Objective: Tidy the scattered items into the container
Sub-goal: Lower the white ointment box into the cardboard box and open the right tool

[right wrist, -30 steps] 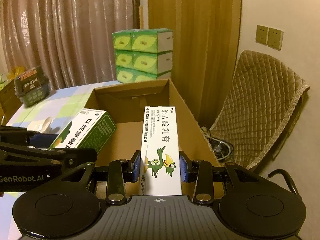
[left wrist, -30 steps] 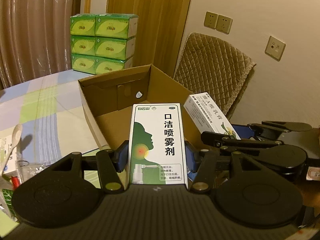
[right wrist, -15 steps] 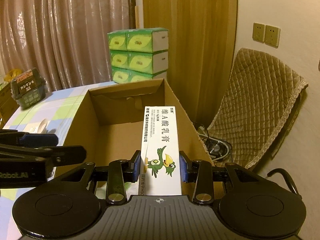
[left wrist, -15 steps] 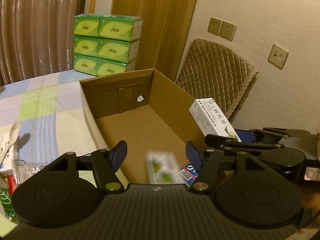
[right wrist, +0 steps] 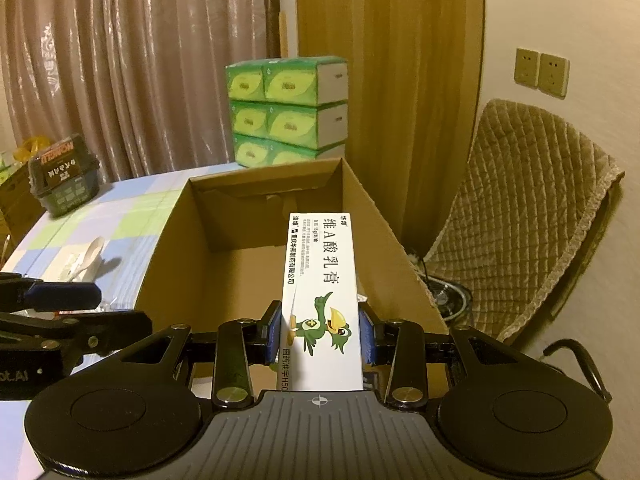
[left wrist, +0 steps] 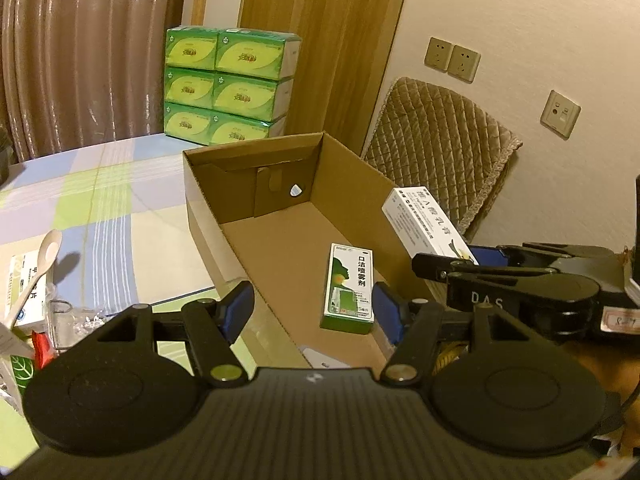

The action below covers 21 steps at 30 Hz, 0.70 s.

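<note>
An open cardboard box [left wrist: 208,216] stands on the table; it also shows in the right wrist view [right wrist: 168,248]. A green and white spray box [left wrist: 350,286] lies flat on its floor. My left gripper [left wrist: 314,312] is open and empty above the box's near end. My right gripper [right wrist: 320,334] is shut on a long white cream box with a green bird [right wrist: 320,292], held above the box's near right side. That cream box [left wrist: 424,220] and the right gripper [left wrist: 520,280] show at the right of the left wrist view.
A checked tablecloth [left wrist: 88,200] holds a white spoon [left wrist: 36,276], a small white box [left wrist: 28,292] and packets at the left. Green tissue packs [left wrist: 228,84] are stacked behind. A dark basket [right wrist: 66,184] sits far left. A quilted chair [right wrist: 528,216] stands right of the table.
My left gripper opened and let go of the spray box, which dropped and now lies flat on the box floor. The left gripper rose and drew back. The right gripper kept its cream box.
</note>
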{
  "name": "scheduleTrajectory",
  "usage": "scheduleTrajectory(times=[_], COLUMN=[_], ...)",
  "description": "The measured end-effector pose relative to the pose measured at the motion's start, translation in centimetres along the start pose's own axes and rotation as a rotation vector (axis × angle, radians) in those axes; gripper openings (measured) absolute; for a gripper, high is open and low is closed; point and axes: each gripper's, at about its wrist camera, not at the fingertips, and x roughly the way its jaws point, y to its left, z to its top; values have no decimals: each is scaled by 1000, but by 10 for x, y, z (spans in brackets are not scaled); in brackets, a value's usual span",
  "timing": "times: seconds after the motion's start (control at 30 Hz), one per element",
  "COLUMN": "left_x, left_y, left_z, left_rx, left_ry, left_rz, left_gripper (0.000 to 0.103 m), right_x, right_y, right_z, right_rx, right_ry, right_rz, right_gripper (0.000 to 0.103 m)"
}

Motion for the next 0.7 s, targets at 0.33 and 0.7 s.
scheduleTrajectory(times=[0.33, 0.7], left_x=[-8, -38], left_y=[12, 23], left_z=[-5, -17], left_rx=[-25, -38], left_ry=[-4, -10], left_rz=[14, 39], left_gripper=[60, 62], right_x=[-3, -29], right_y=[7, 29], right_z=[-2, 0], right_rx=[-5, -2], right_ry=[2, -4], right_rz=[12, 36], right_gripper=[62, 62])
